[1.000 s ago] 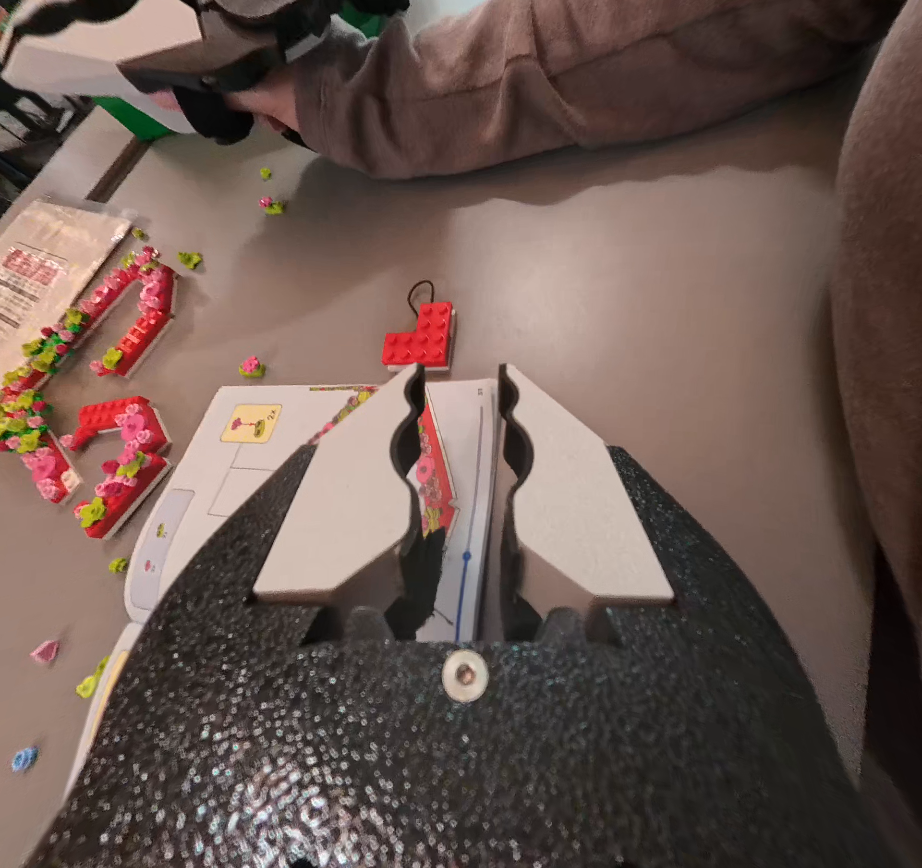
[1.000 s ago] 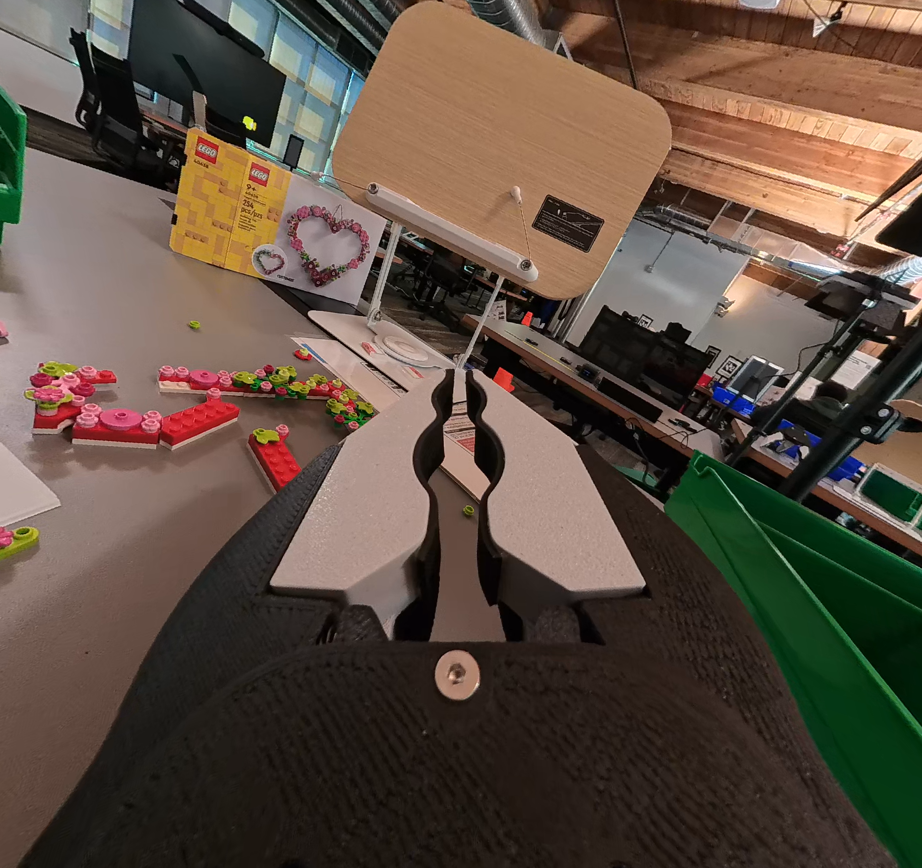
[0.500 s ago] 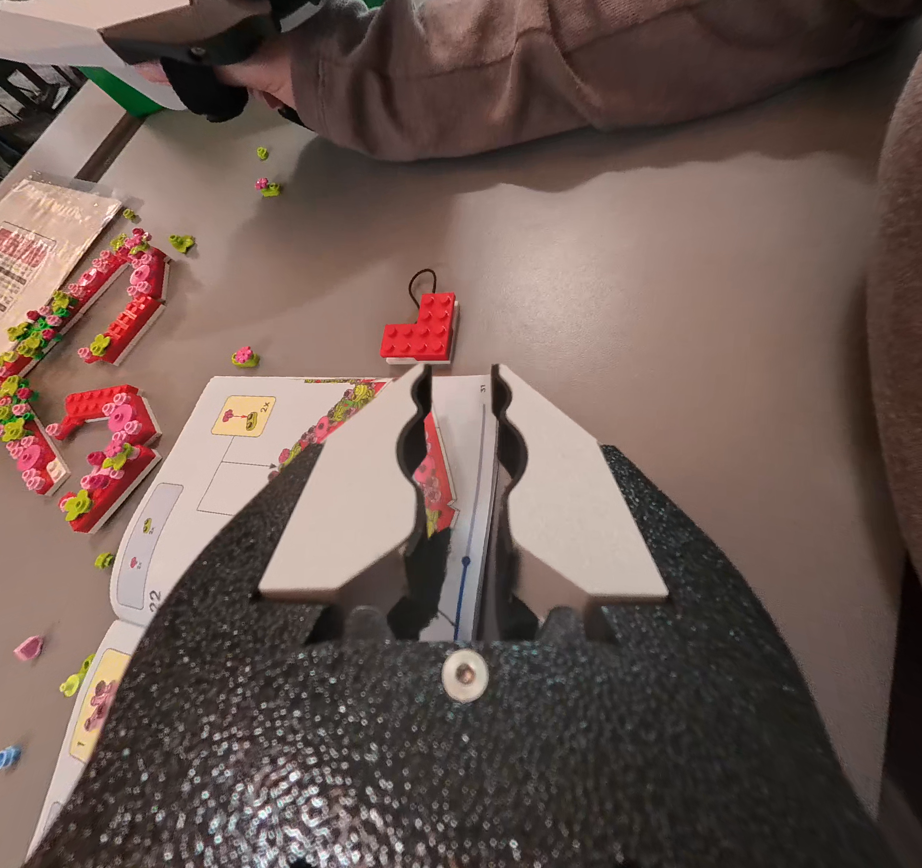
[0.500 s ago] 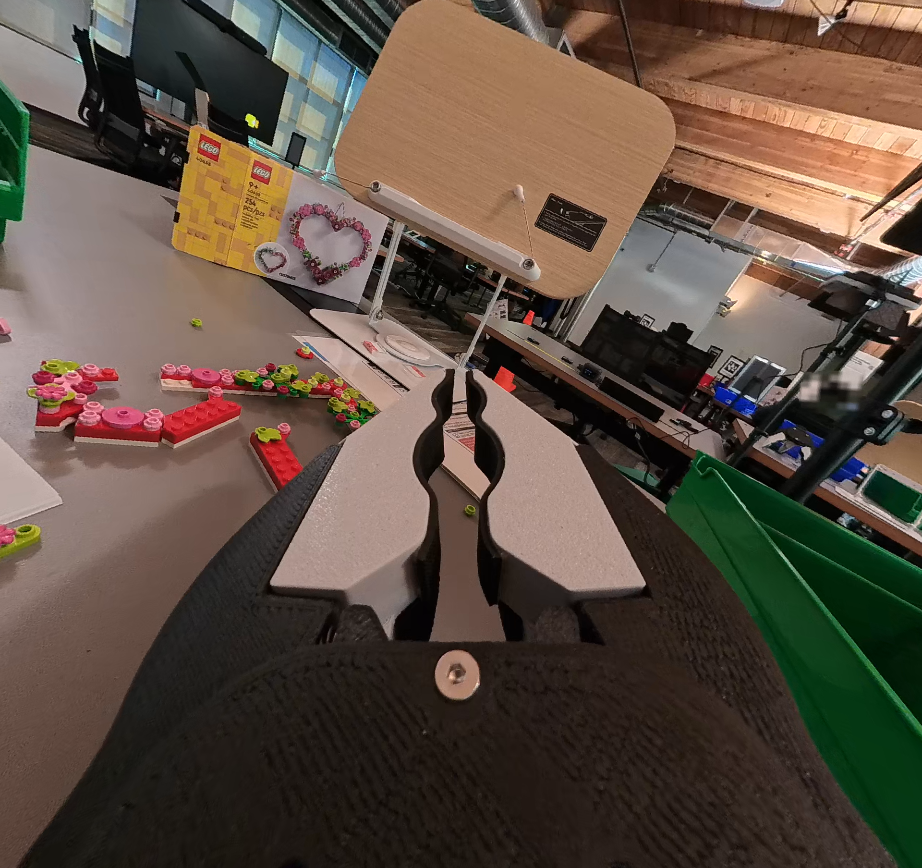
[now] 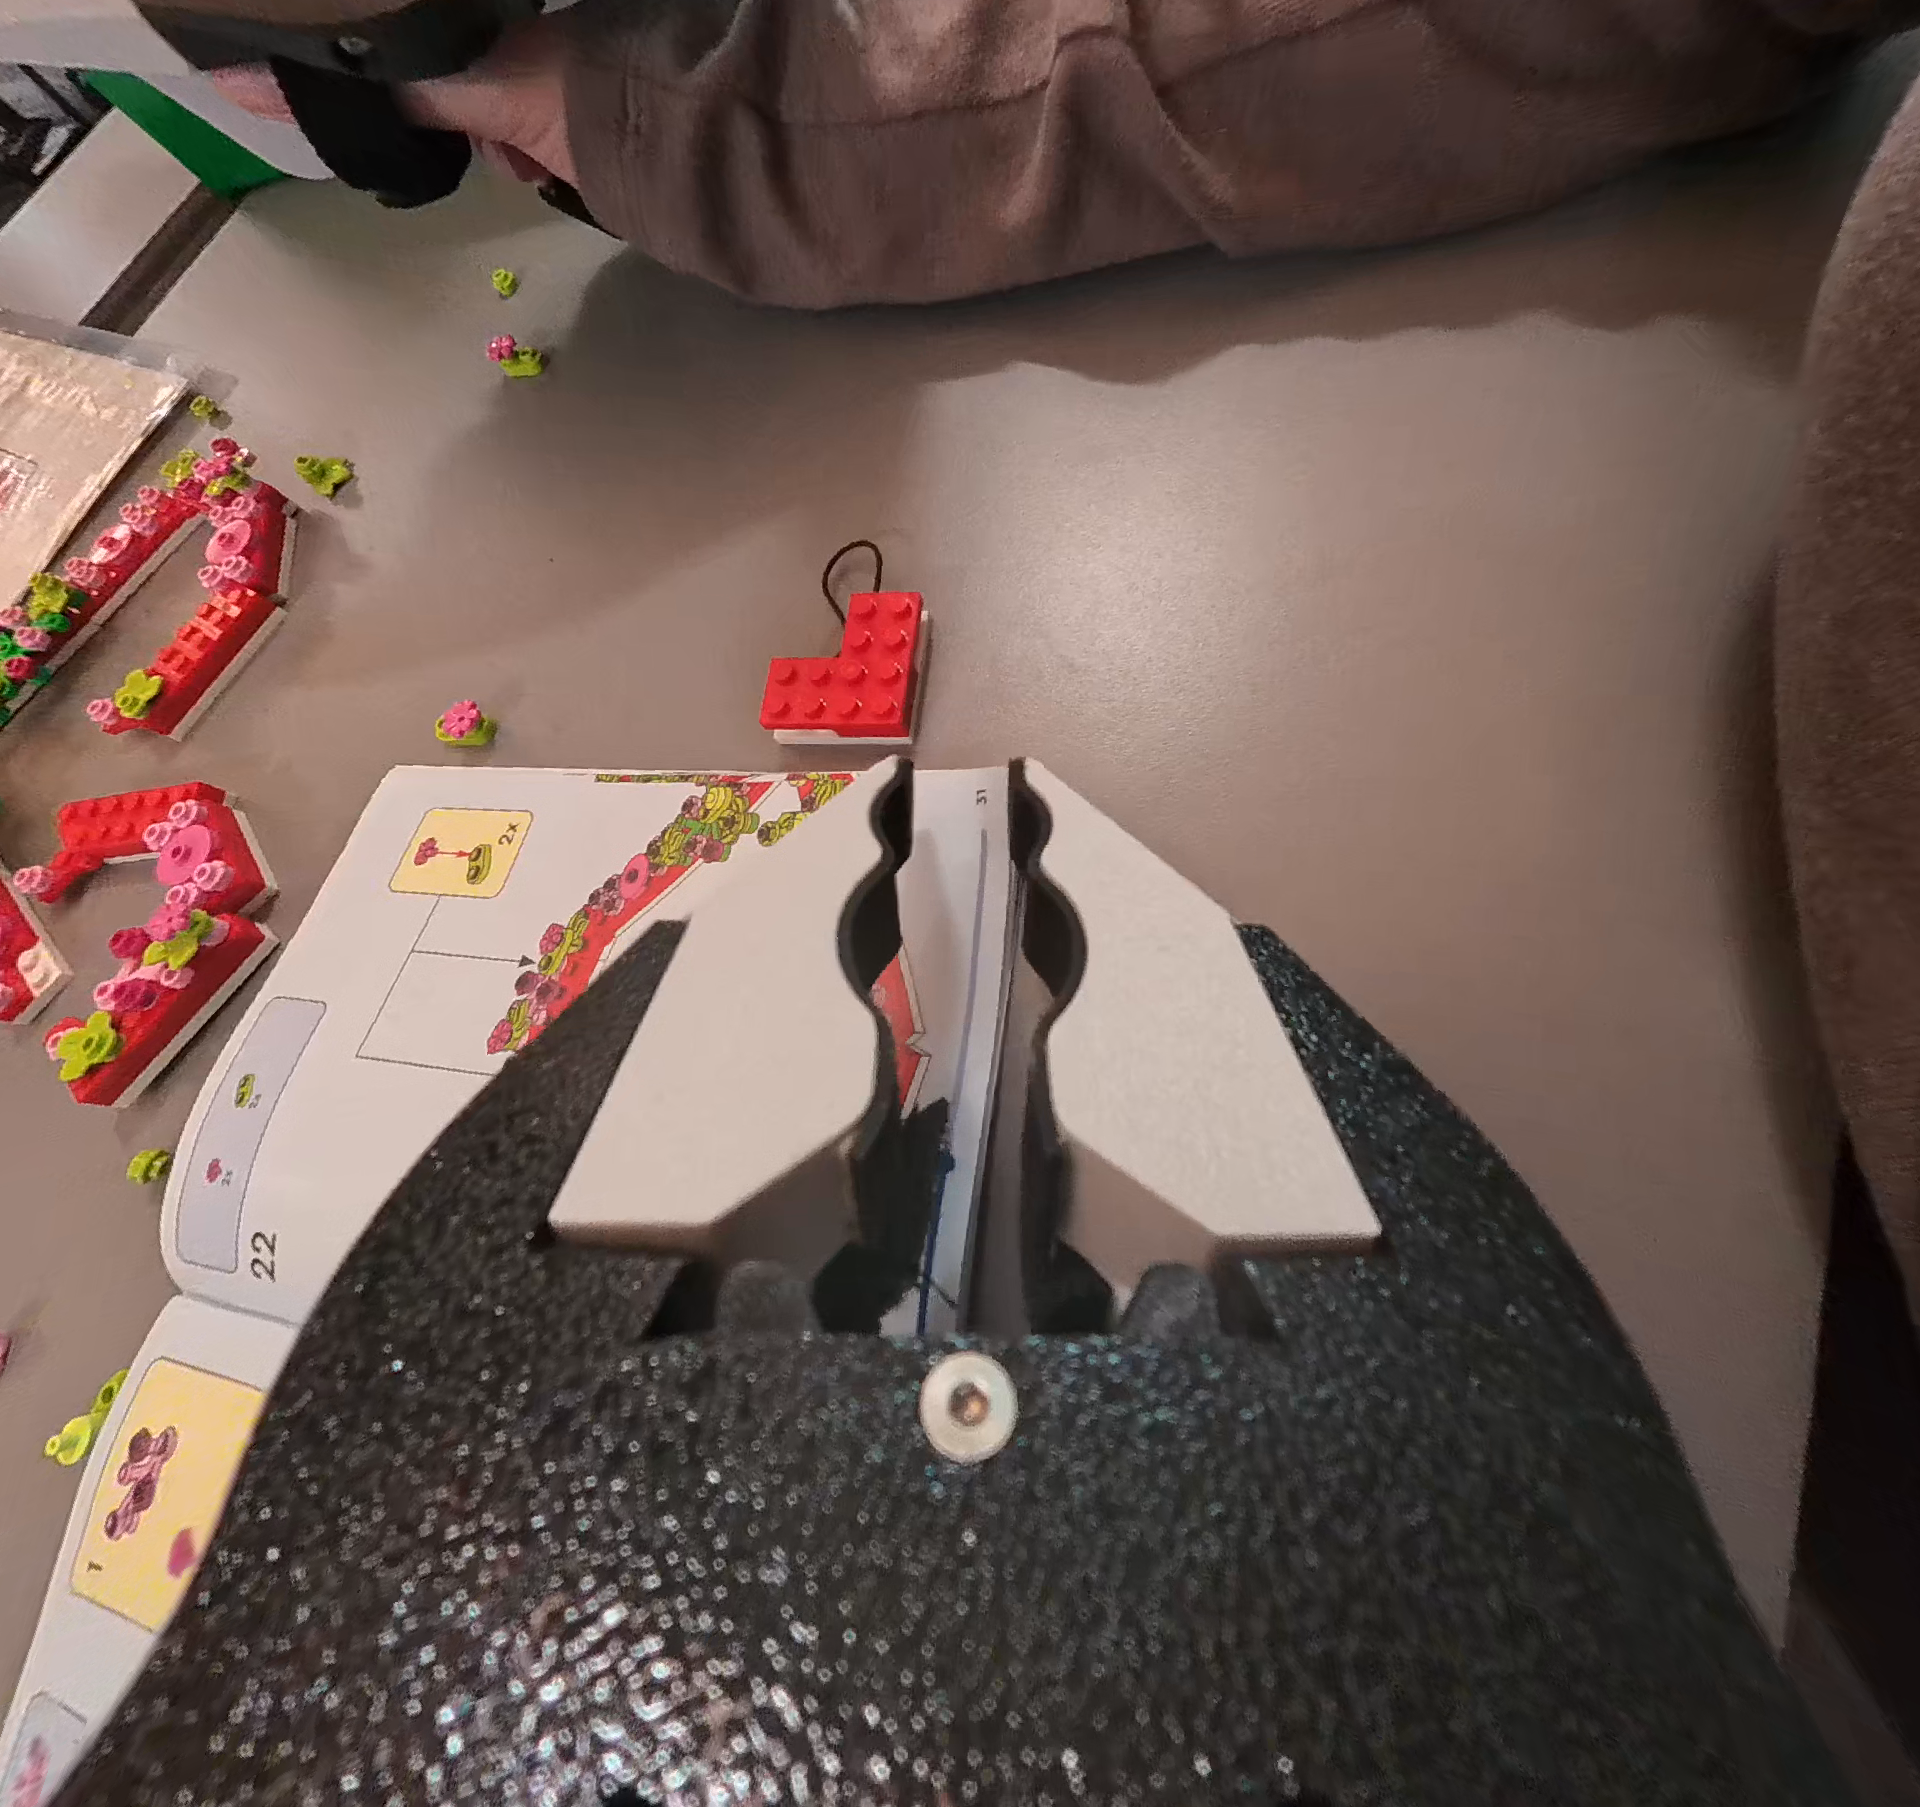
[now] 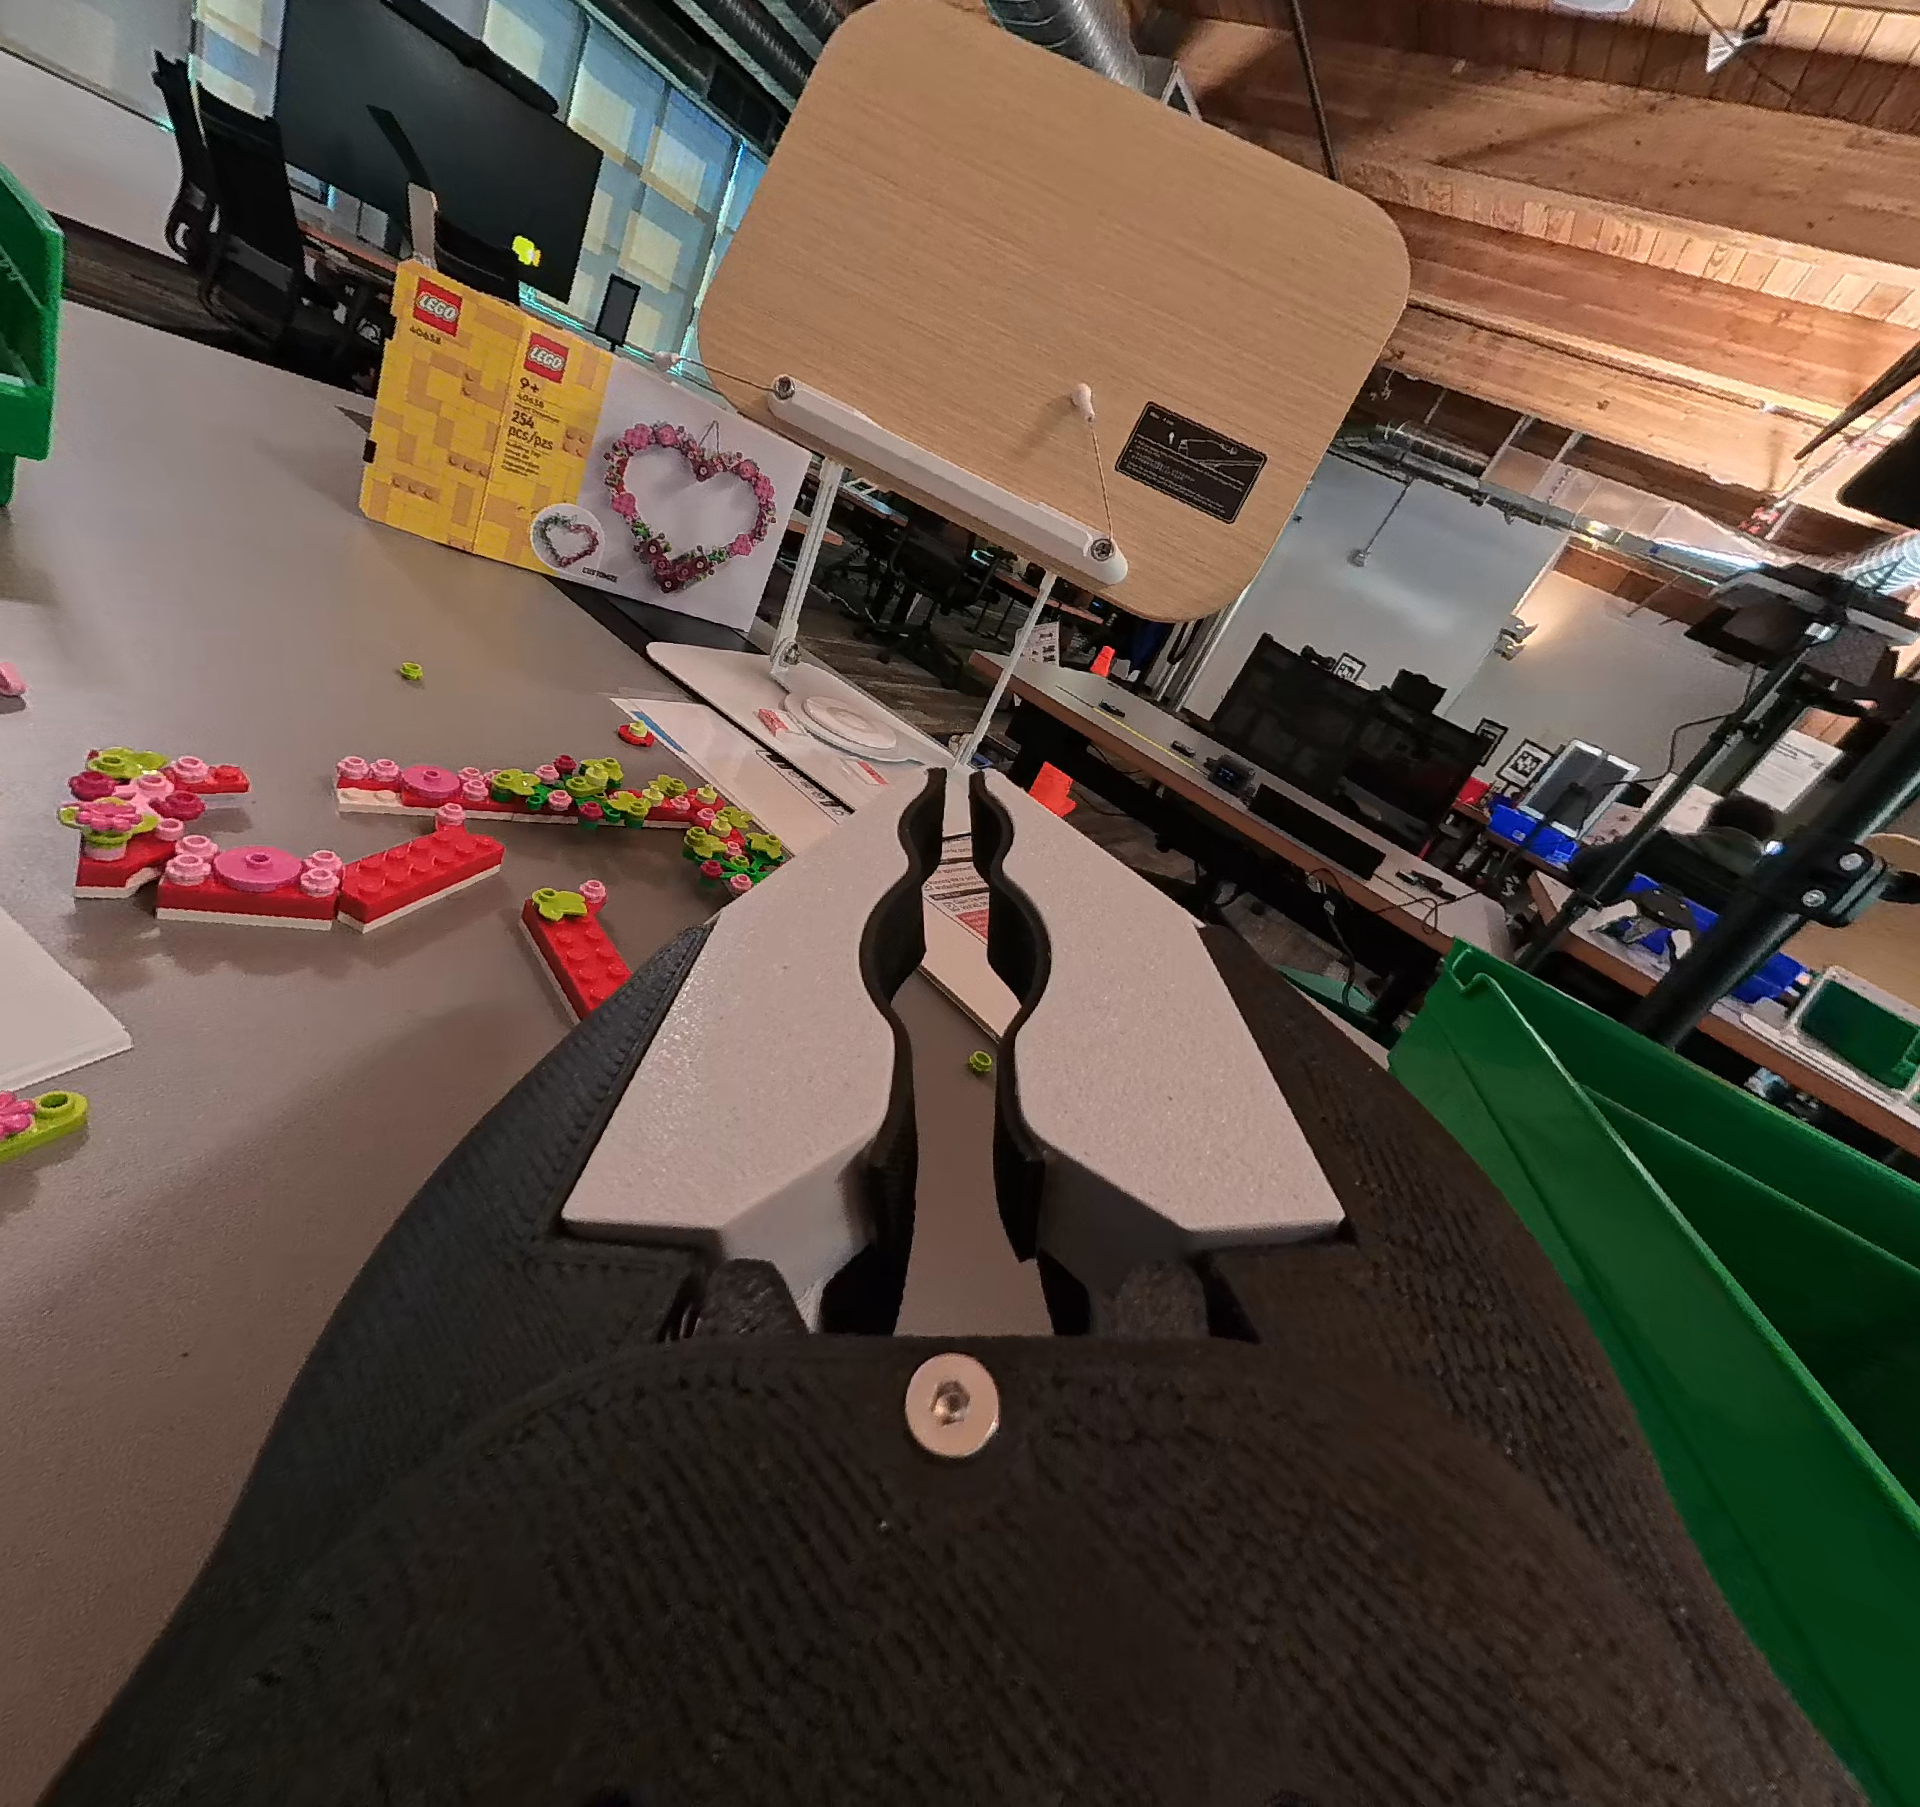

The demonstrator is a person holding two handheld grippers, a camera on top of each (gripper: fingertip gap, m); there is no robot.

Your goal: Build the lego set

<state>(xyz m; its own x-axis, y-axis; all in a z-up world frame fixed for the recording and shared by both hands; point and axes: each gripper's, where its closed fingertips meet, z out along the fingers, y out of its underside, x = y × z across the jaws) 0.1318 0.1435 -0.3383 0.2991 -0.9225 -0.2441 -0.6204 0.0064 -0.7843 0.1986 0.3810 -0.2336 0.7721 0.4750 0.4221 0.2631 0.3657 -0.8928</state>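
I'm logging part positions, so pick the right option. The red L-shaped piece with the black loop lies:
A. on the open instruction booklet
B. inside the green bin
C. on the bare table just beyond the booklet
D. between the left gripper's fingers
C: the red L-shaped piece sits on the table, past the booklet edge, ahead of the left gripper.

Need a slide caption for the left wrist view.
Left gripper held slightly open over the instruction booklet, red L-shaped brick piece just ahead.
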